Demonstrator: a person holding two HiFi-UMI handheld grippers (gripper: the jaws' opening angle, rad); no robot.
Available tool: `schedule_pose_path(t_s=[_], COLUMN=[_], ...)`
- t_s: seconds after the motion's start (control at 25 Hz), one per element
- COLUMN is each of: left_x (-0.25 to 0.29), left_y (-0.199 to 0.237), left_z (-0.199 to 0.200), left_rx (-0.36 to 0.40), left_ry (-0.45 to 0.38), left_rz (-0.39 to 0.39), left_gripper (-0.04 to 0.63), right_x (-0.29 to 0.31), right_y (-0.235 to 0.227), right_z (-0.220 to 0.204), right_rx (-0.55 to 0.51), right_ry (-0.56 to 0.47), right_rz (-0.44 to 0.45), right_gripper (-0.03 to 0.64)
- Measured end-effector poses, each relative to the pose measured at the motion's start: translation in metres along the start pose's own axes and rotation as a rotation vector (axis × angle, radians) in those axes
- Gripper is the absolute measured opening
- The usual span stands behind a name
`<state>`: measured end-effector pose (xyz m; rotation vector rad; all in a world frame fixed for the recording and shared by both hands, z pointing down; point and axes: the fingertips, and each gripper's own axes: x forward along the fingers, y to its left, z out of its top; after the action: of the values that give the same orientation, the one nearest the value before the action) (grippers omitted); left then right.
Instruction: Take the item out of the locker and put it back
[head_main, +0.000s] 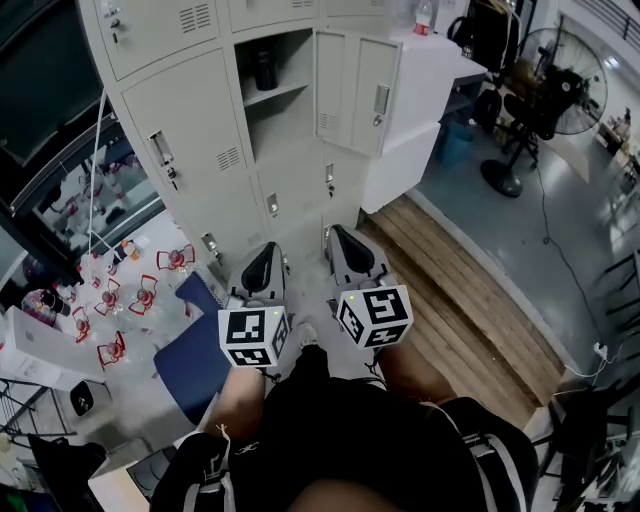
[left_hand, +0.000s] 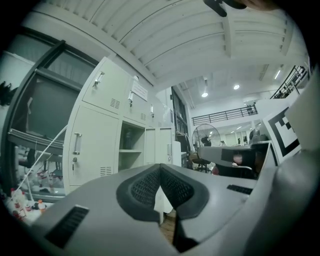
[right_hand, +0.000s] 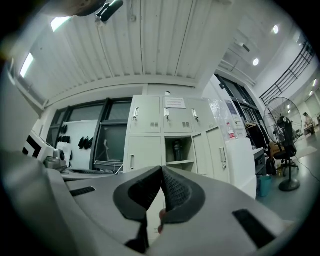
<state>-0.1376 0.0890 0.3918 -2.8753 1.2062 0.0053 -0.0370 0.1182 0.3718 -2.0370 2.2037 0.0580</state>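
Tongs: two, left tongs (left_hand: 160, 168) and right tongs (right_hand: 161, 171), both pinched closed with nothing in them
Item: one dark bottle (right_hand: 177, 150), upright on the shelf inside the single open locker compartment (head_main: 278, 110), well apart from both tongs
Floor: grey concrete floor (head_main: 470, 190), plus one wooden strip (head_main: 460, 300) running by the lockers
Room: workshop-ish, one standing fan (head_main: 560, 90), white ribbed ceiling (right_hand: 150, 45)

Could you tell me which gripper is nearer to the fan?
Right. The right gripper stands on the side toward the fan; the left gripper is beside it, farther off.
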Motion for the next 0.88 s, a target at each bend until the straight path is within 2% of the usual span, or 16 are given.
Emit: schedule_pose_path(t_s=[0.44,0.88], left_x=[0.120,0.260], left_y=[0.062,0.157], left_z=[-0.010,-0.001], left_rx=[-0.029,-0.041], left_ry=[0.027,0.045], left_rz=[-0.003,0.005], left_gripper=[0.012,0.012], right_x=[0.123,0.297], right_y=[-0.059,-0.110], right_z=[-0.011,-0.009], right_rx=[0.011,0.006], right_ry=[0.014,0.021], right_rz=[-0.024,-0.016], right_gripper=[0.014,0.015])
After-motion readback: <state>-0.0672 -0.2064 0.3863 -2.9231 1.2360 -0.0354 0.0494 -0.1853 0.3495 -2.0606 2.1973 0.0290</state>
